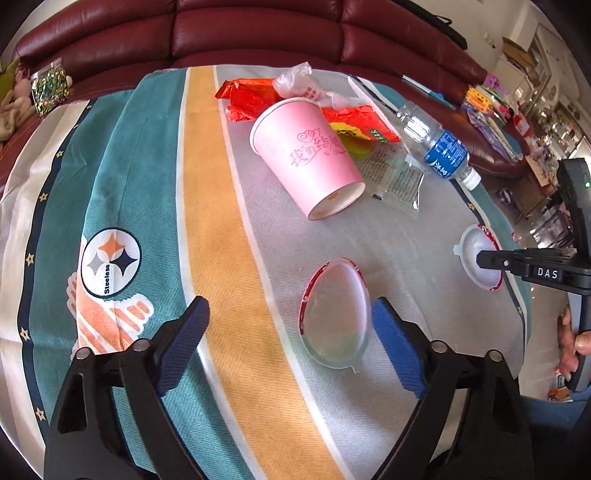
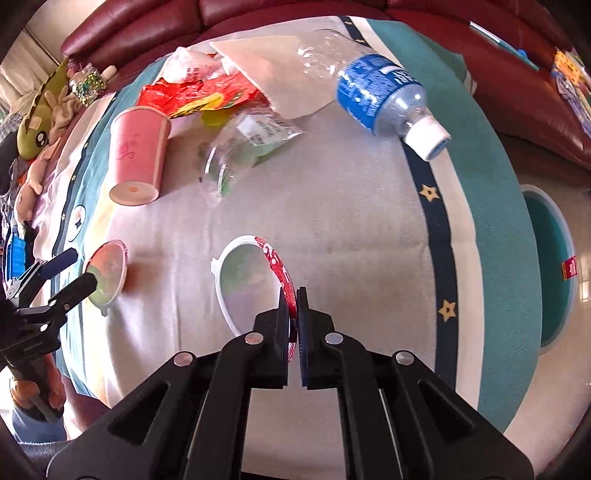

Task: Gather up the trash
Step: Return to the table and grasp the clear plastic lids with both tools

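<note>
Two clear plastic cups with red-printed rims lie on the striped tablecloth [image 1: 221,221]. One cup [image 1: 336,314] lies between the wide-apart blue pads of my left gripper [image 1: 291,306], close to the right pad [image 1: 395,343]; the left pad stands well clear of it. My right gripper [image 2: 293,306] is shut on the red rim of the other cup [image 2: 243,280]. In the left wrist view that right gripper [image 1: 480,258] sits at the table's right edge on its cup [image 1: 476,240]. The right wrist view shows the left gripper [image 2: 83,267] straddling the first cup [image 2: 109,273].
Further back lie a pink paper cup [image 1: 306,158] on its side, red wrappers [image 1: 251,96], a clear plastic bag [image 1: 295,79], a clear wrapper [image 1: 395,173] and an empty water bottle [image 1: 439,147]. A dark red sofa [image 1: 258,33] curves behind. A teal bin [image 2: 550,273] stands on the floor.
</note>
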A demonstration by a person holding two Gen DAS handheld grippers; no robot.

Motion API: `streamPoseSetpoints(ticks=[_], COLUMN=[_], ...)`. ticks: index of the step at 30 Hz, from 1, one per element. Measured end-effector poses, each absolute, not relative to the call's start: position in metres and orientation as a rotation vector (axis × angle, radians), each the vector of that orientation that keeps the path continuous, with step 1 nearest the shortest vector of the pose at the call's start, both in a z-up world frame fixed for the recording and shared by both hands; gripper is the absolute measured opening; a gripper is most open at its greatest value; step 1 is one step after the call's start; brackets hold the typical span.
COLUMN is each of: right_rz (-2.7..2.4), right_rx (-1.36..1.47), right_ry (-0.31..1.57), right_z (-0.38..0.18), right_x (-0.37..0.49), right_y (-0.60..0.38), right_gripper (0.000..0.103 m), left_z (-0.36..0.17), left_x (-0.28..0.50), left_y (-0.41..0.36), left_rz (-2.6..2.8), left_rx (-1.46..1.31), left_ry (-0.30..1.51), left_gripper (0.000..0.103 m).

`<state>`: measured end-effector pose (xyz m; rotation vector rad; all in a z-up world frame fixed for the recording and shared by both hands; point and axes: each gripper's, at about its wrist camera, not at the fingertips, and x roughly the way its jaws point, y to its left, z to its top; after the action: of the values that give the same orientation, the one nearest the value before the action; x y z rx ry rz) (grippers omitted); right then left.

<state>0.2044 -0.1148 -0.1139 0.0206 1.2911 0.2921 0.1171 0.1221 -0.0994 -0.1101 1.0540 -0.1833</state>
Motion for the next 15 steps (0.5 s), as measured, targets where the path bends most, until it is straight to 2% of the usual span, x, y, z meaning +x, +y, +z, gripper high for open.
streamPoseSetpoints(ticks=[13,14,15], right_rz=[0.311,0.312,0.314], right_rx=[-0.037,-0.036,-0.034], right_ry=[1.295,1.294,1.292], right_z=[-0.114,-0.114,-0.113], right_x=[0.2,0.2,0.199], right_y=[-0.082,-0.081,-0.082], right_gripper=[0.004,0.004,0.004], left_z=[-0.117,-0.117,-0.116], left_x=[0.115,0.114,0.114], left_y=[0.107,0.105,0.103], left_rz=[-0.232,-0.234,-0.239], left_rx=[-0.014,-0.012,-0.011], left_ry=[1.1,1.099,1.1], left_gripper=[0.04,0.033,0.021])
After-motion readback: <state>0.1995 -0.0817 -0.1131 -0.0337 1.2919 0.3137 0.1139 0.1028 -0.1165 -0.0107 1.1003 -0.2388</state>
